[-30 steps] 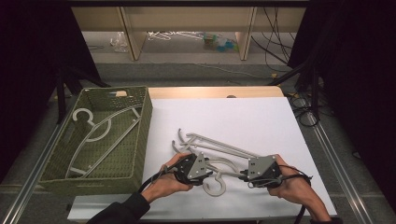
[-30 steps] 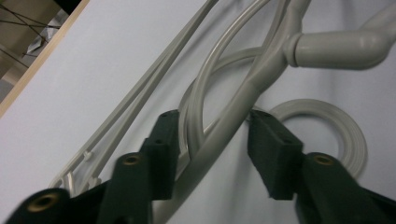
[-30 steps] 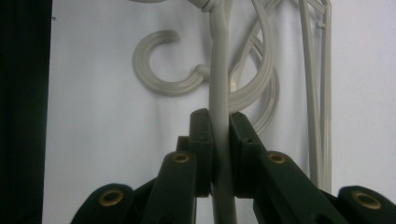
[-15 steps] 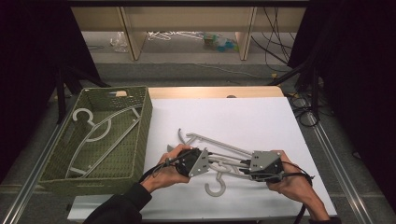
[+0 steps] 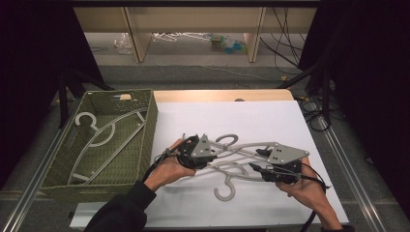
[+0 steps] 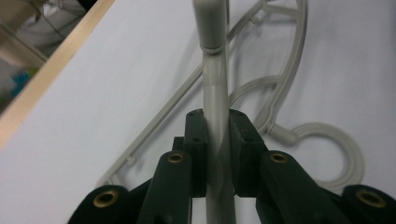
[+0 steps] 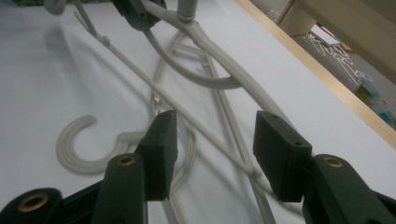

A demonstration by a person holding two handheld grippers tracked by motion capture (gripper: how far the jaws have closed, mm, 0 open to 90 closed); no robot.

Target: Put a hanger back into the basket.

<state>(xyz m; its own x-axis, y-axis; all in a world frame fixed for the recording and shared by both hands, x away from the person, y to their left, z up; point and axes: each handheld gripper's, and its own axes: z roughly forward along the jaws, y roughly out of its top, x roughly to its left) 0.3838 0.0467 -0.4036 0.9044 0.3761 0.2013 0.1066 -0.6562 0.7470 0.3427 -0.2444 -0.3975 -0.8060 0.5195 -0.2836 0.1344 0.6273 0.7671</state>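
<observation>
Two pale grey plastic hangers lay crossed on the white table [image 5: 290, 125]. The upper hanger [image 5: 251, 147] was raised at its left end, where the left gripper [image 5: 212, 153] had closed its jaws fully onto the bar. The lower hanger [image 5: 227, 186] rested flat, hook toward the person. Compared with one second earlier, the left gripper had lifted, and the right gripper [image 5: 255, 162] had just opened its jaws, gripping nothing.

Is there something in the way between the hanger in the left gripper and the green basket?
Nothing visible on the table between them. The left gripper is shut on the upper hanger, which crosses a second hanger beneath. The basket wall must be cleared.
</observation>
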